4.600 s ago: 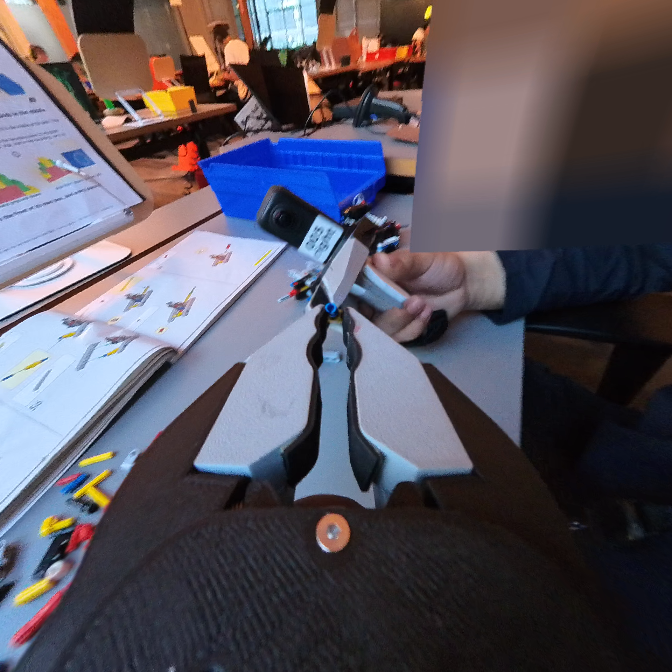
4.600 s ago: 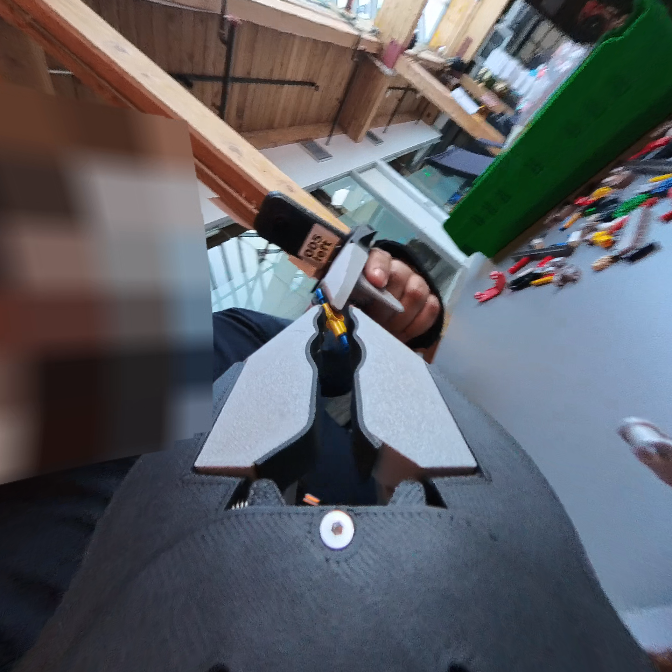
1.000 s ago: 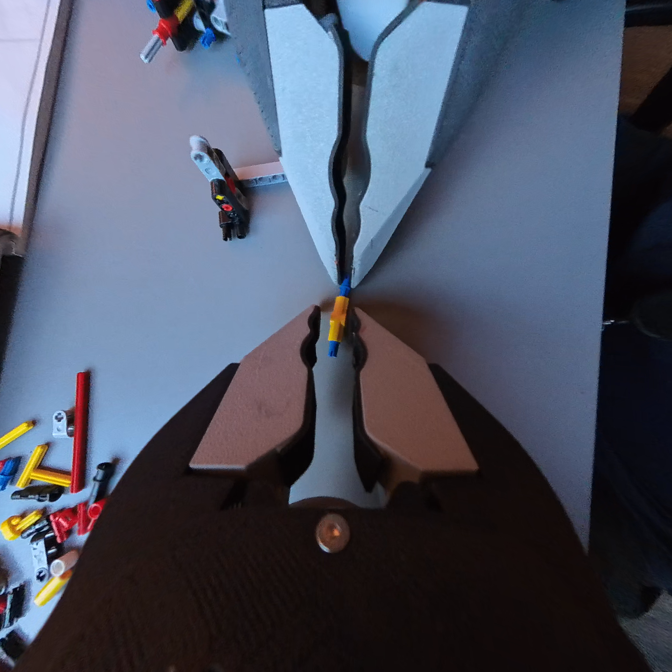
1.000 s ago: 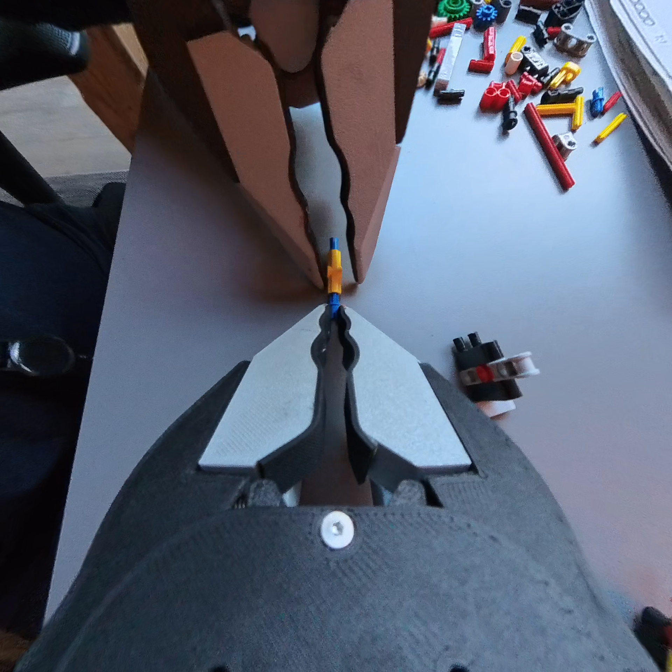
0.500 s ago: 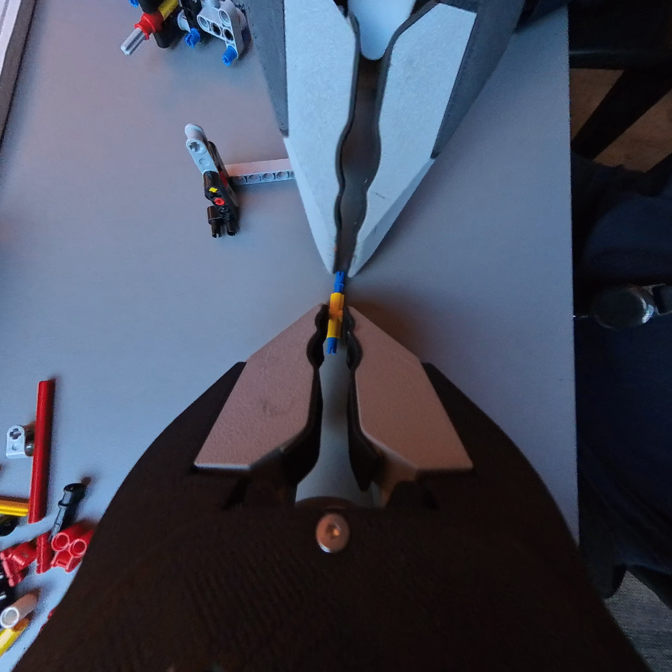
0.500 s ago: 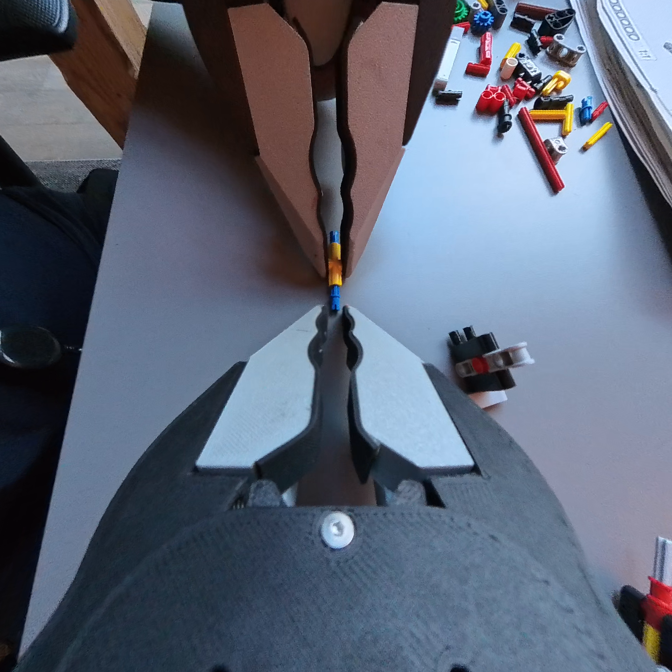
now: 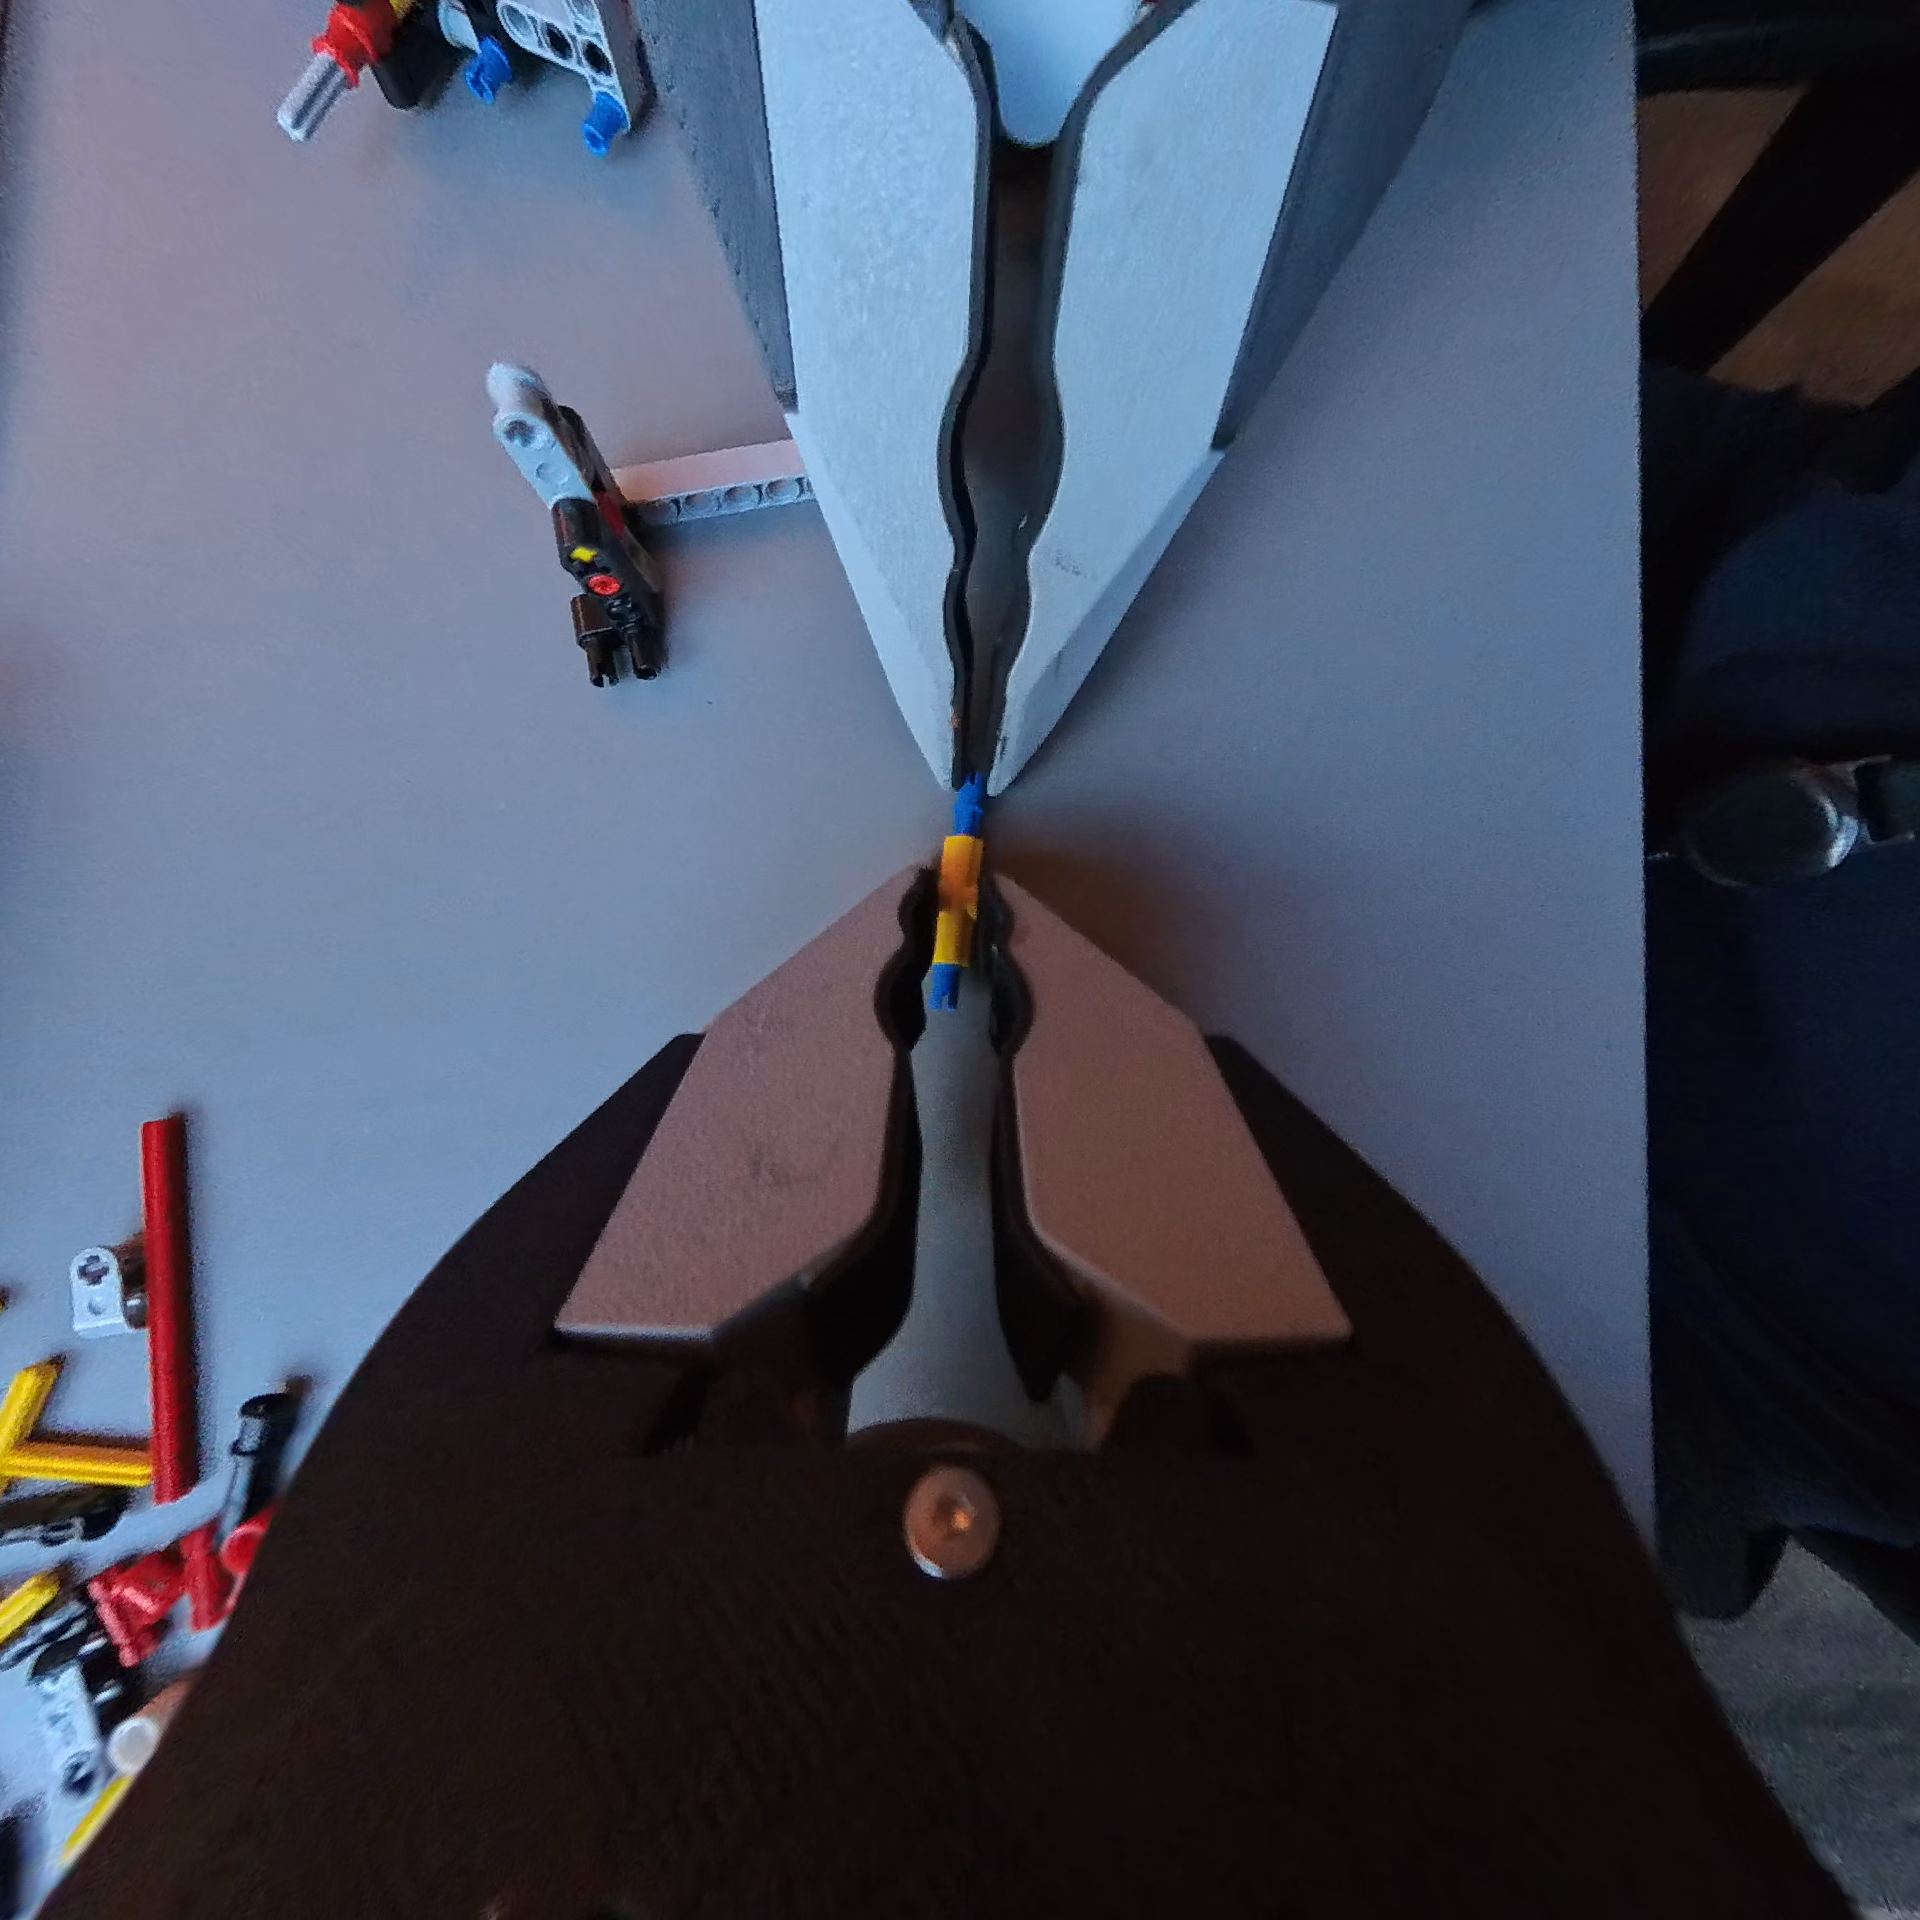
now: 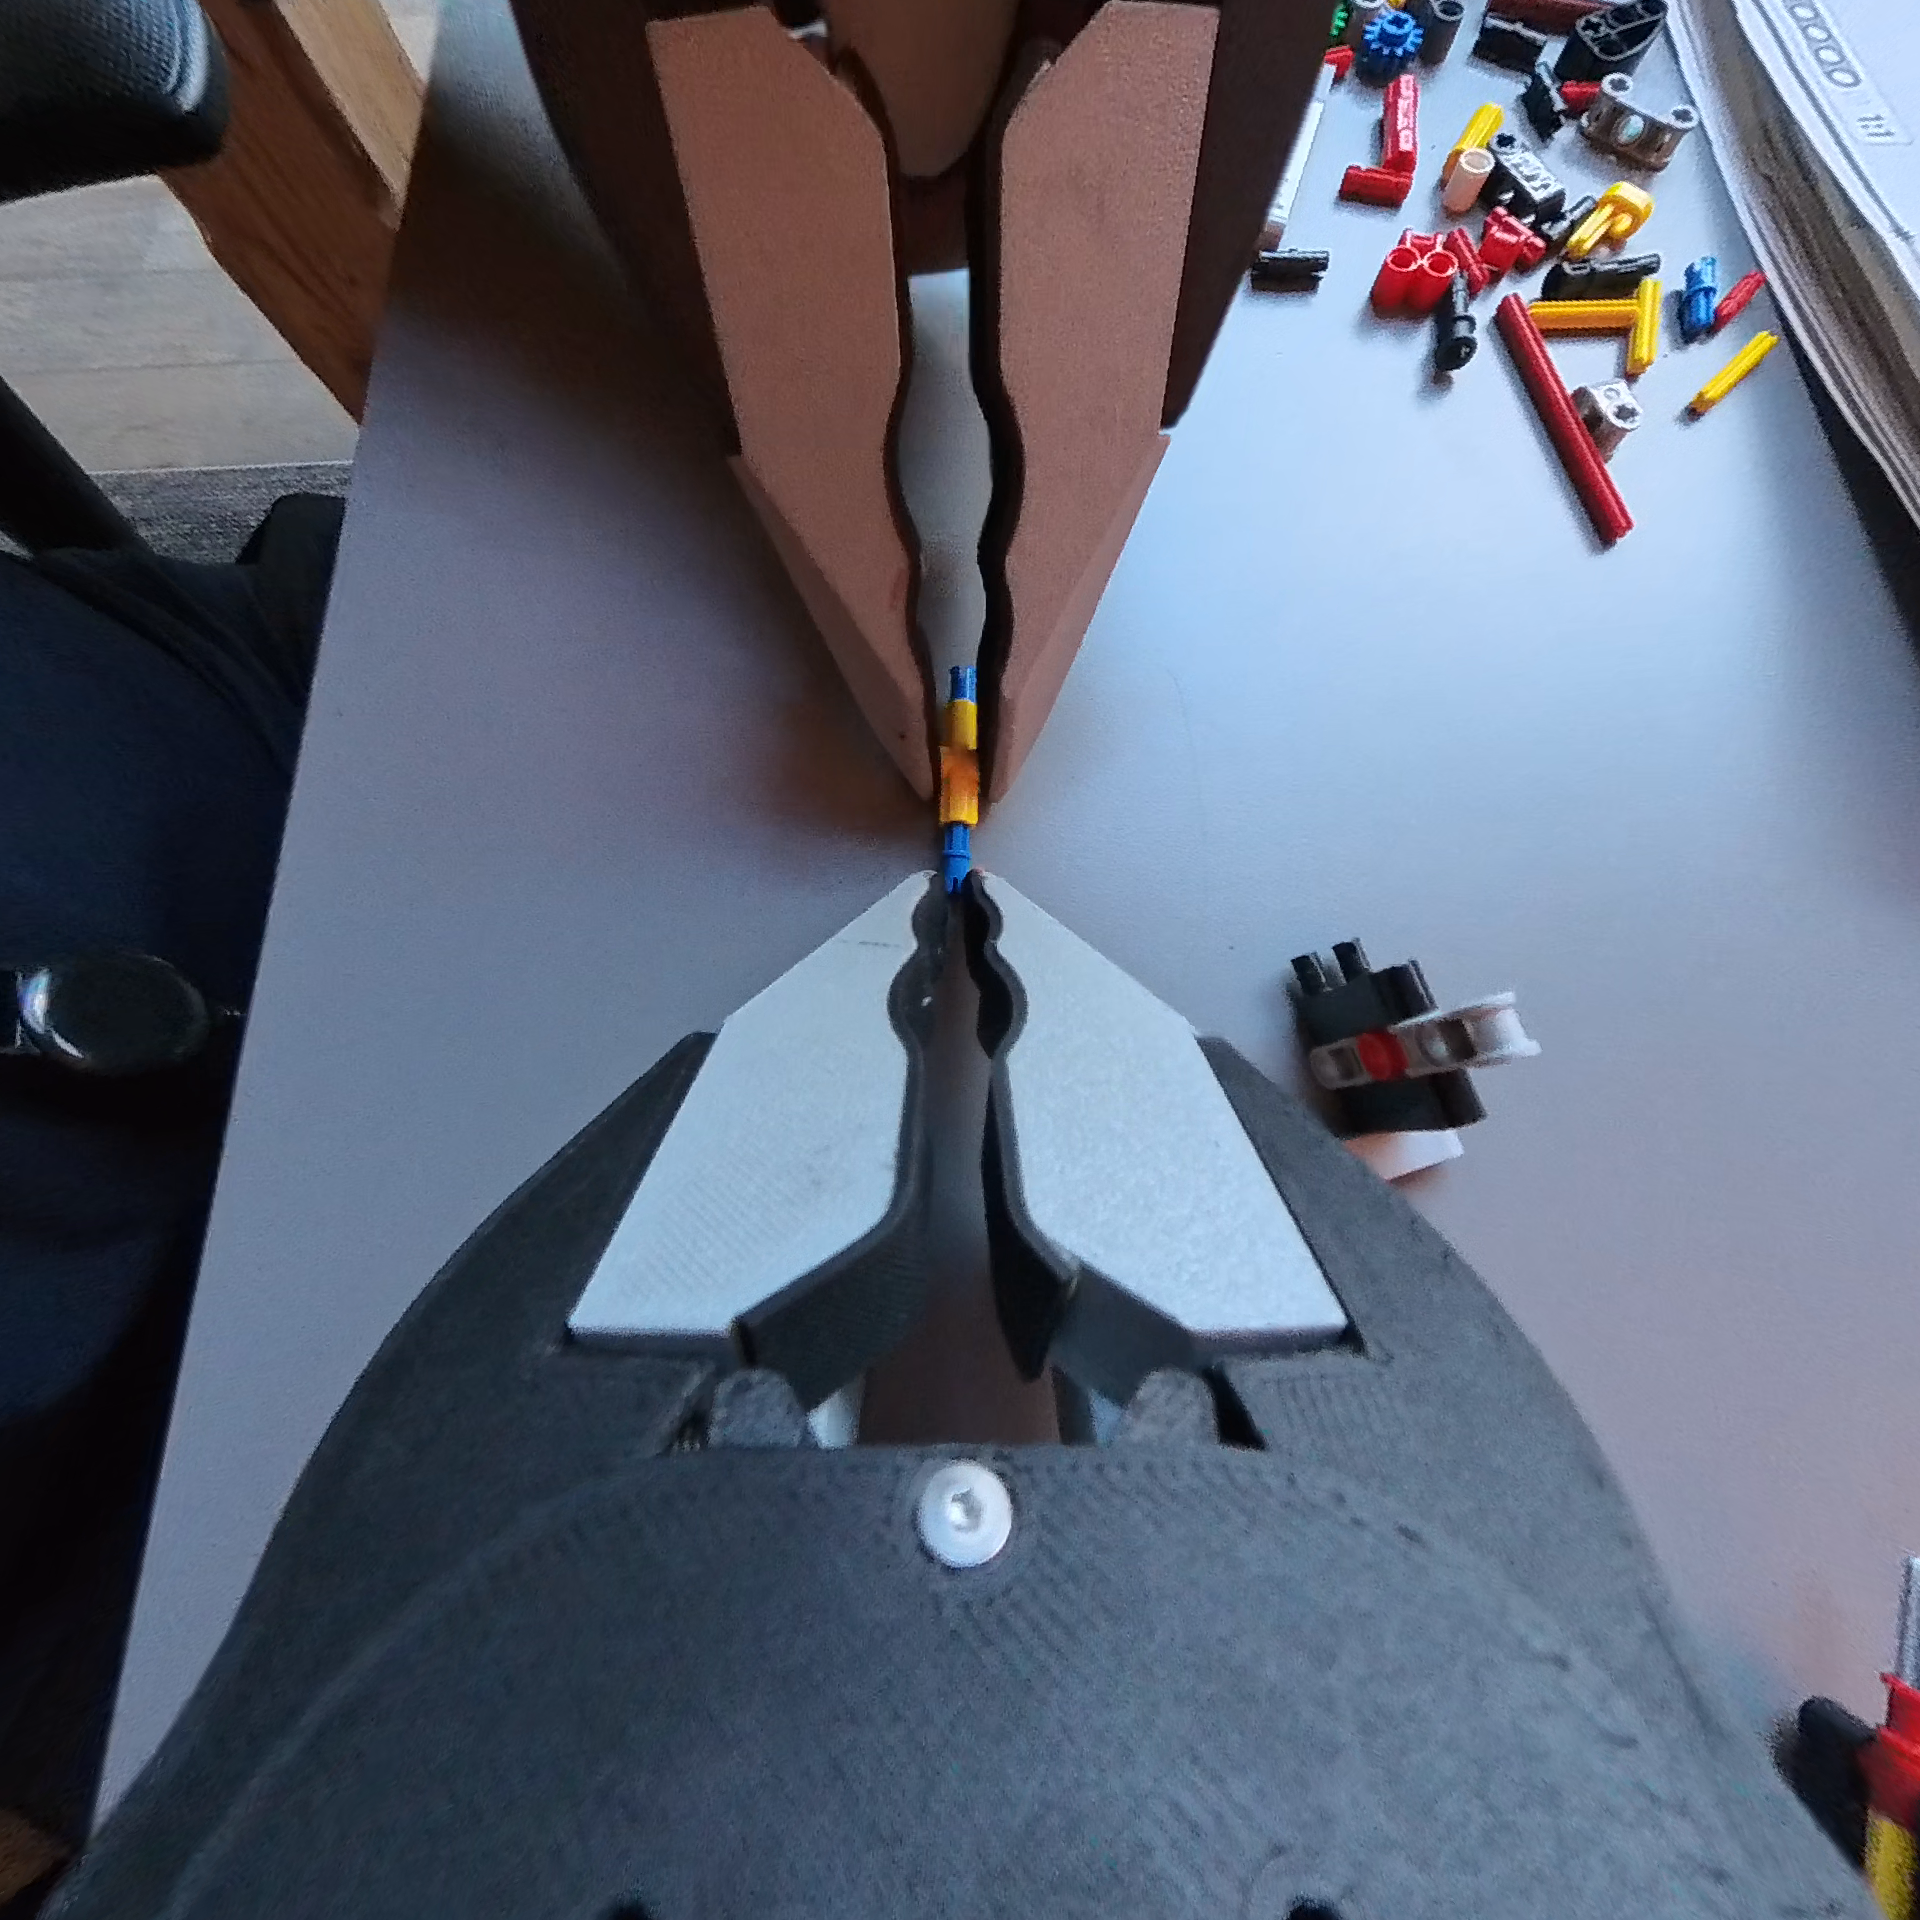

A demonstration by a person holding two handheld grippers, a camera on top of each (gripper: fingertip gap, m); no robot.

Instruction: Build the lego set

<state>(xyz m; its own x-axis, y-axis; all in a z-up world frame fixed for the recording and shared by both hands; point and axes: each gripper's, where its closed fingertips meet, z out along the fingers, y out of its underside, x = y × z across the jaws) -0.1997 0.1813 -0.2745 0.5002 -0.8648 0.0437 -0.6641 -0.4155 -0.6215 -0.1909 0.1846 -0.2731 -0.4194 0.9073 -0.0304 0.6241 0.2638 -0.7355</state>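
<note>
Nose to nose above a grey table: left gripper clamped on the yellow connector, right gripper pinching its blue pin. Long axis in line with both. Table edge close at right; loose parts far left.

Bare grey table lies open on both sides of the yellow-and-blue pin piece. To its right the black block assembly blocks the near lane, loose bricks crowd the far corner.
</note>
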